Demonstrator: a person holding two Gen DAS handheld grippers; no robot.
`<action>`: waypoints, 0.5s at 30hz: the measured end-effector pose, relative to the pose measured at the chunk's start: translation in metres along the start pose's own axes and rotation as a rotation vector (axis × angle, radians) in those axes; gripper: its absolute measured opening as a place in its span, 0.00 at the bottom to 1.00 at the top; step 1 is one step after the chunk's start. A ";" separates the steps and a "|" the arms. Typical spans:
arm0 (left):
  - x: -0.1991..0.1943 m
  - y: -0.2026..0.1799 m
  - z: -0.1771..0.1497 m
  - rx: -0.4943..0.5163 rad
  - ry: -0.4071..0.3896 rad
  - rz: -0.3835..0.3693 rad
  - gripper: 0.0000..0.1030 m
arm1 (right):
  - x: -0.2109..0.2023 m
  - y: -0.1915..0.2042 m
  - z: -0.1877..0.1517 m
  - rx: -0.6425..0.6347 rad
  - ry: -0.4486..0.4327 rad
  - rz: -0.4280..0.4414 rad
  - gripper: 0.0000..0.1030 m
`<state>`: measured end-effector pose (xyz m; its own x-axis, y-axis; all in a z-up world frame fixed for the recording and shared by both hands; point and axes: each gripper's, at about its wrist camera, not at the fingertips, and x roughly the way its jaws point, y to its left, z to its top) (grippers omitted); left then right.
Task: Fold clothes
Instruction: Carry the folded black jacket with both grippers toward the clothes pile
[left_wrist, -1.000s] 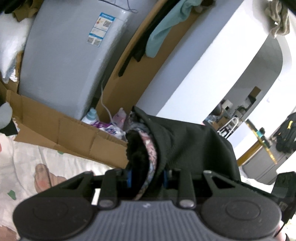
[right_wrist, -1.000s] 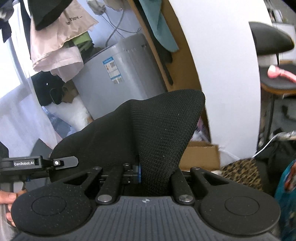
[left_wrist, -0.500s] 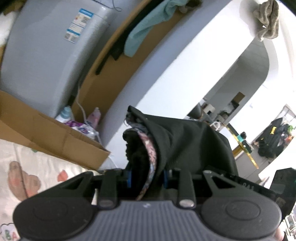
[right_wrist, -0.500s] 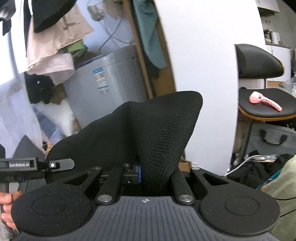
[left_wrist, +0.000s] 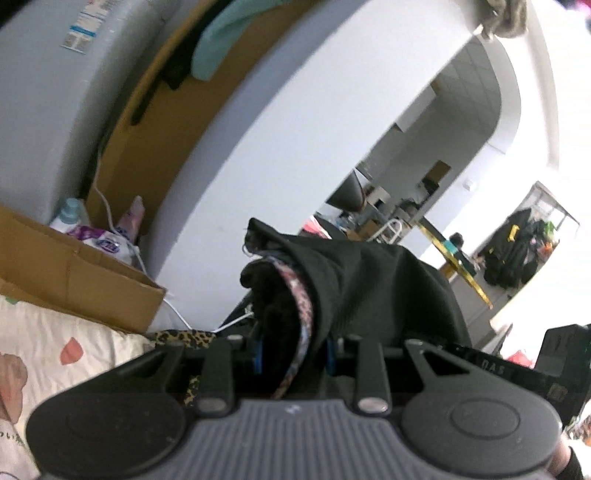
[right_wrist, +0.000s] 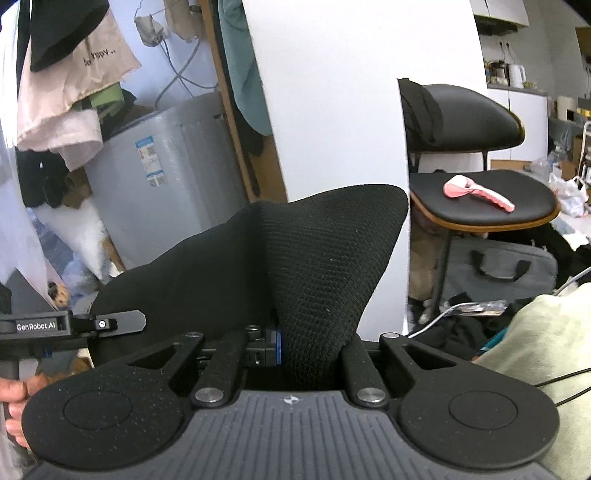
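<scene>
We swing both views rightward, so the washing machine (right_wrist: 162, 184) slides to the frame's left. The left gripper (left_wrist: 293, 356) and right gripper (right_wrist: 306, 343) stay clamped on the black garment (right_wrist: 295, 266), raised at centre frame, unfolded.

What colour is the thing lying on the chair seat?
Pink. The pink thing on the black chair shows best in the right wrist view.

Left gripper (left_wrist: 293, 354) swung rightward: washer (left_wrist: 44, 103) slid toward left edge, box (left_wrist: 74, 273) lower-left, leopard cloth (left_wrist: 184, 336) newly showing. Right gripper (right_wrist: 306, 350) panned right: chair (right_wrist: 480, 206) now fully shown, pale fabric (right_wrist: 546, 350) larger.
</scene>
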<state>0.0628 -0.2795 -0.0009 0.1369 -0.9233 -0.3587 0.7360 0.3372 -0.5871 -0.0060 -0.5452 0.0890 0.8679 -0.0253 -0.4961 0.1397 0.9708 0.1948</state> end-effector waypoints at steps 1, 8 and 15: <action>0.004 0.000 -0.002 0.012 0.003 -0.005 0.30 | 0.001 -0.004 -0.002 0.001 0.000 -0.003 0.09; 0.029 0.011 -0.019 0.045 0.014 -0.059 0.30 | 0.012 -0.028 -0.020 -0.007 -0.004 -0.011 0.09; 0.063 0.031 -0.048 0.027 0.035 -0.104 0.30 | 0.032 -0.051 -0.047 0.020 0.016 -0.046 0.09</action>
<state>0.0623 -0.3182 -0.0760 0.0362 -0.9458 -0.3228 0.7627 0.2348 -0.6026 -0.0074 -0.5844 0.0231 0.8524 -0.0661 -0.5187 0.1895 0.9636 0.1885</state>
